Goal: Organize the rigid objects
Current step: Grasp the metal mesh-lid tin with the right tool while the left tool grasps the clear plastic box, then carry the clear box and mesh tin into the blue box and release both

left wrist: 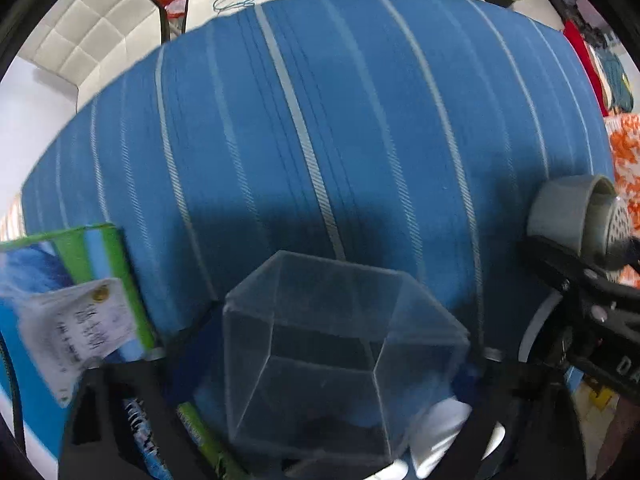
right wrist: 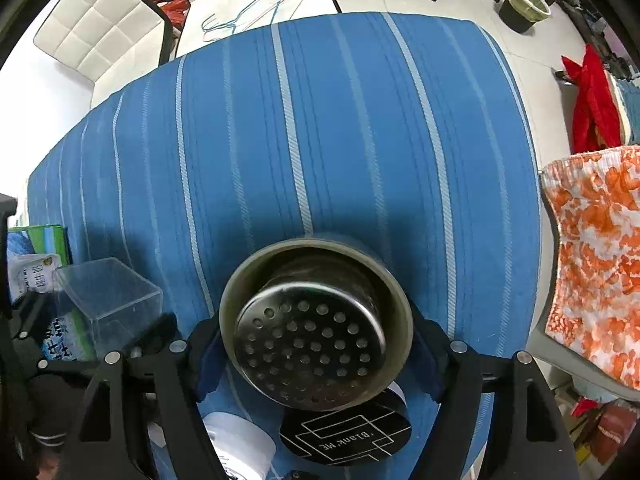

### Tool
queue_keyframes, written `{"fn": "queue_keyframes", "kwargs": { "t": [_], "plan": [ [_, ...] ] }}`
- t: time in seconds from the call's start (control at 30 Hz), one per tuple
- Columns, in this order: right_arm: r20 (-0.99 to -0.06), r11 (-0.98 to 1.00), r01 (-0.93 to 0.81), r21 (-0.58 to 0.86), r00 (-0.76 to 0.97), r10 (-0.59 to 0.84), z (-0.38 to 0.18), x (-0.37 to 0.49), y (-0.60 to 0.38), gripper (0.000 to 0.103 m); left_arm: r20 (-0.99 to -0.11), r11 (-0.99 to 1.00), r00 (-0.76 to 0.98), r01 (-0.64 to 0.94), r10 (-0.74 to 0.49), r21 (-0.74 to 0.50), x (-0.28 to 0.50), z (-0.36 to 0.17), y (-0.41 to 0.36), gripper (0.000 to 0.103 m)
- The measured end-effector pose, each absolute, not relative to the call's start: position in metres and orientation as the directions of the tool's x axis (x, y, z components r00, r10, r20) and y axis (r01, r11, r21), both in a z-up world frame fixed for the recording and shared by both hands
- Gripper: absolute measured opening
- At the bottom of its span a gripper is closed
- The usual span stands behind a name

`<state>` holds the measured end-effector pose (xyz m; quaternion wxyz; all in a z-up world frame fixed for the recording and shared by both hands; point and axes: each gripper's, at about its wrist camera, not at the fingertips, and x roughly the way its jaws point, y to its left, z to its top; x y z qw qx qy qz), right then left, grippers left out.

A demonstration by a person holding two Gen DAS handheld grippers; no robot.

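Note:
A clear plastic box [left wrist: 340,344] hangs low over the blue striped tablecloth [left wrist: 320,120], with my left gripper [left wrist: 336,360] shut on its sides. In the right wrist view the clear plastic box [right wrist: 108,292] shows at the lower left. My right gripper [right wrist: 316,336] is shut on a grey cup [right wrist: 400,300] lying on its side, and a perforated metal strainer [right wrist: 308,344] sits inside it. The left wrist view shows that grey cup [left wrist: 568,212] at the right edge, held in the right gripper [left wrist: 580,276].
A green and blue carton [left wrist: 100,264] with a white packet [left wrist: 76,324] on it lies at the left. A black round lid [right wrist: 348,436] and a white round container [right wrist: 240,440] lie beneath the cup. An orange-patterned cloth [right wrist: 596,260] hangs right of the table, with a white chair [right wrist: 92,28] and wire hangers [right wrist: 256,8] beyond.

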<state>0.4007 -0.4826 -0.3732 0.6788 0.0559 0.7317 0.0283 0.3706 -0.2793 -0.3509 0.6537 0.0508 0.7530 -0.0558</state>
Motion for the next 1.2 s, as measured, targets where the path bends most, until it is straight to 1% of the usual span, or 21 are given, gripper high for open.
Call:
{"fn": "queue_keyframes", "kwargs": {
  "t": [0.07,0.1,0.33,0.53,0.67,0.7,0.83,0.93,1.03,1.13,1.2],
  "plan": [
    [-0.993,0.994,0.056,0.096,-0.06,0.099,-0.375,0.398,-0.483,0.076,-0.994,0.994,-0.107,0.102,-0.023,-0.034,0.369,-0.346,-0.272,0.075],
    [-0.995,0.995,0.064,0.082,-0.056,0.086,-0.375,0.397,-0.48,0.076,-0.996,0.995,-0.091,0.099,-0.021,-0.03,0.368,-0.342,-0.27,0.064],
    [-0.999,0.996,0.086,0.028,-0.033,0.031,-0.366,0.384,-0.466,0.074,-0.999,0.996,-0.033,0.086,0.037,0.034,0.344,-0.315,-0.276,0.064],
    [-1.0,0.994,0.11,0.023,0.01,0.022,-0.334,0.365,-0.462,0.073,-0.998,0.997,0.057,0.077,-0.008,-0.004,0.317,-0.262,-0.268,0.064],
    [-0.998,0.993,0.108,0.046,0.055,0.04,-0.3,0.349,-0.452,0.073,-0.99,0.997,0.134,0.07,-0.054,-0.045,0.294,-0.22,-0.248,0.064],
    [-0.997,0.993,0.105,0.054,0.067,0.047,-0.29,0.344,-0.45,0.073,-0.985,0.995,0.155,0.074,-0.071,-0.06,0.289,-0.205,-0.239,0.064],
    [-0.988,0.992,0.076,0.101,0.123,0.092,-0.241,0.317,-0.418,0.073,-0.969,0.993,0.22,0.071,-0.109,-0.096,0.283,-0.172,-0.195,0.064],
    [-0.978,0.989,0.039,0.14,0.16,0.132,-0.204,0.298,-0.376,0.073,-0.959,0.993,0.256,0.058,-0.118,-0.107,0.277,-0.154,-0.152,0.064],
    [-0.97,0.985,0.011,0.173,0.175,0.169,-0.18,0.287,-0.33,0.073,-0.952,0.993,0.283,0.036,-0.118,-0.112,0.268,-0.136,-0.102,0.064],
    [-0.962,0.979,-0.013,0.205,0.182,0.204,-0.164,0.282,-0.275,0.073,-0.948,0.995,0.303,0.017,-0.101,-0.101,0.268,-0.131,-0.07,0.064],
    [-0.959,0.977,-0.03,0.213,0.183,0.215,-0.161,0.284,-0.24,0.073,-0.948,0.996,0.306,0.008,-0.084,-0.085,0.271,-0.137,-0.048,0.064]
  ]
}}
